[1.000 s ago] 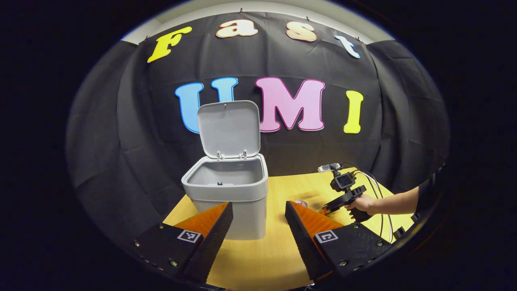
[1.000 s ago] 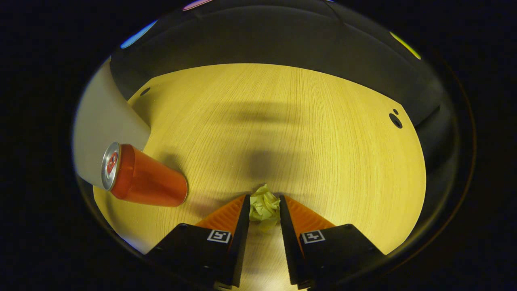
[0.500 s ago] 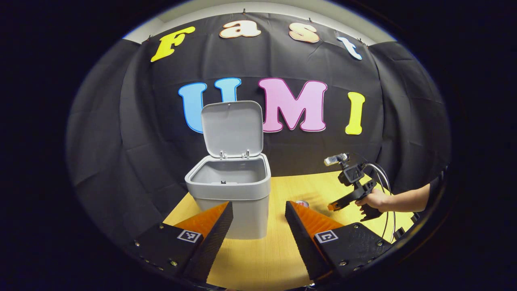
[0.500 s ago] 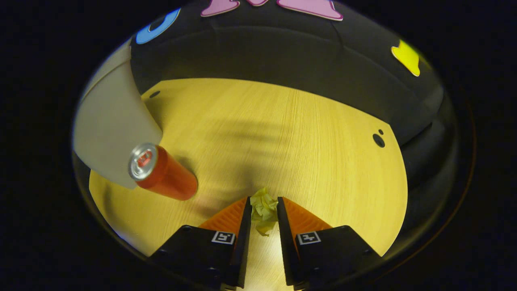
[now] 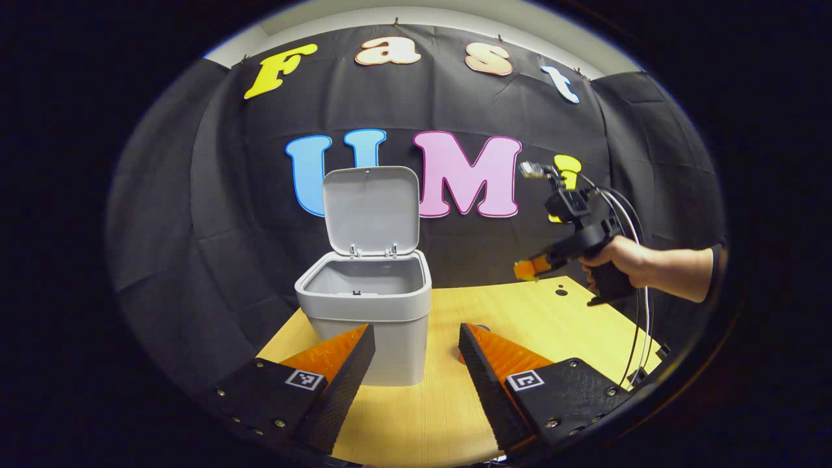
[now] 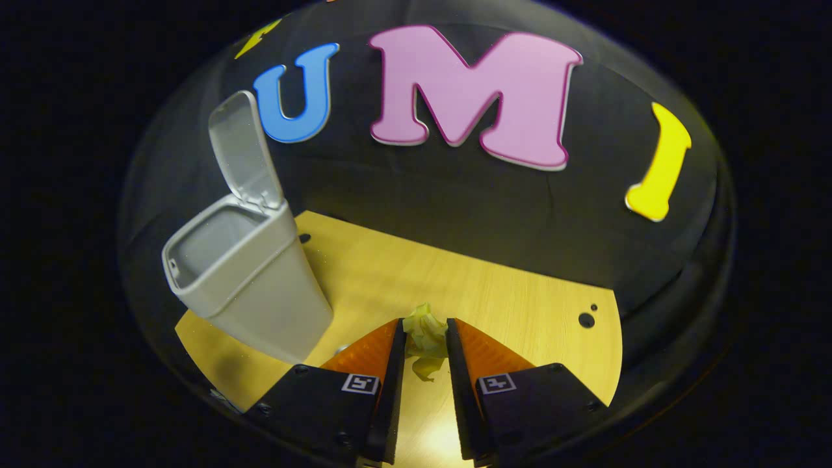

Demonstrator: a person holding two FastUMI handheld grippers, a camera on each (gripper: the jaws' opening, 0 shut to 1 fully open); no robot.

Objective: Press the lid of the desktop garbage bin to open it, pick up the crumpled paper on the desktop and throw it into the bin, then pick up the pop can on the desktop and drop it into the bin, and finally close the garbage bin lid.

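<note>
The grey bin (image 5: 364, 305) stands on the wooden table (image 5: 559, 318) with its lid (image 5: 370, 208) swung up against the wall. My left gripper (image 5: 416, 341) hovers open just in front of it, holding nothing. To the right, a hand (image 5: 617, 260) holds my right gripper (image 5: 528, 268) well above the table. In the right gripper view that gripper (image 6: 426, 325) is shut on the yellow-green crumpled paper (image 6: 426, 335), with the open bin (image 6: 247, 286) lower left. The pop can's top (image 5: 482, 327) peeks out behind one left finger.
Cables (image 5: 640, 338) hang from the right gripper down past the table's right edge. Small dark holes (image 6: 586, 320) mark the tabletop near its back right corner. Bare table lies between the bin and that corner.
The right gripper has risen from the tabletop with the paper in it, and its view has tilted up to take in the bin. The left gripper has barely moved.
</note>
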